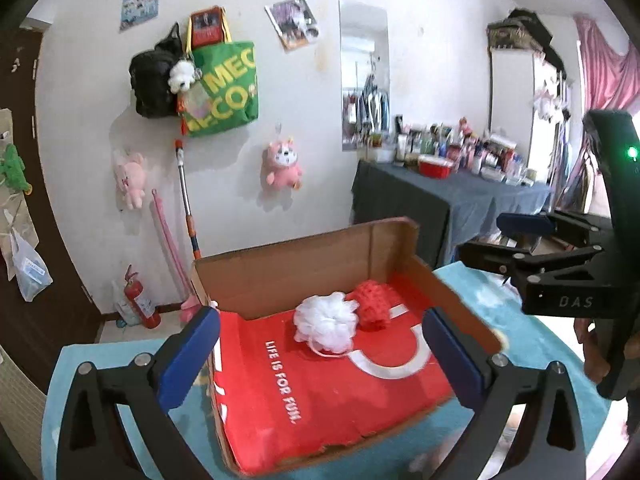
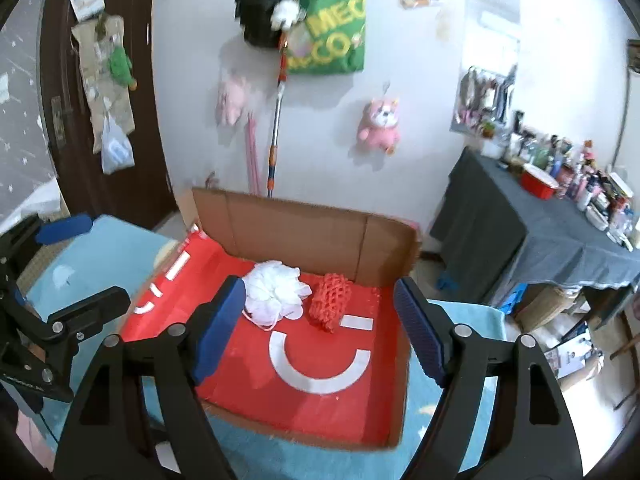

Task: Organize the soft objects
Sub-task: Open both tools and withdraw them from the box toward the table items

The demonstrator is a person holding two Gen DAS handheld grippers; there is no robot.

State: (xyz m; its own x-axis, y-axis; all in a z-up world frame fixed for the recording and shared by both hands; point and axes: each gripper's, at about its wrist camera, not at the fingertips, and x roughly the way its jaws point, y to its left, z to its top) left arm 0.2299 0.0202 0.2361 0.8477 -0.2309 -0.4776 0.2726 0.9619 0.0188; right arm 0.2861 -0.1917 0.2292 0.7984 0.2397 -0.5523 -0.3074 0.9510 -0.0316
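My right gripper [image 2: 316, 328] hangs with its jaws spread wide and nothing between them, above the near half of the cardboard box [image 2: 304, 232]. My left gripper [image 1: 320, 356] is just as wide and just as empty, poised over the same box from the other side.

Out from the right claw, at about eleven o'clock, the white bath pouf [image 2: 274, 290] lies on the red floor of the box, with the red mesh sponge [image 2: 330, 302] just beside it at twelve, near the back wall. Both soft things are already inside, so I judge the sorting here close to finished or between picks.

If another item is to join them, I would bring it down into the bare red area toward six o'clock, clear of the pouf's loose cord [image 2: 260, 322], and part the fingers only once low inside the walls. The box sits on a blue cloth [image 2: 100, 256], which may slide if I bump the rim.
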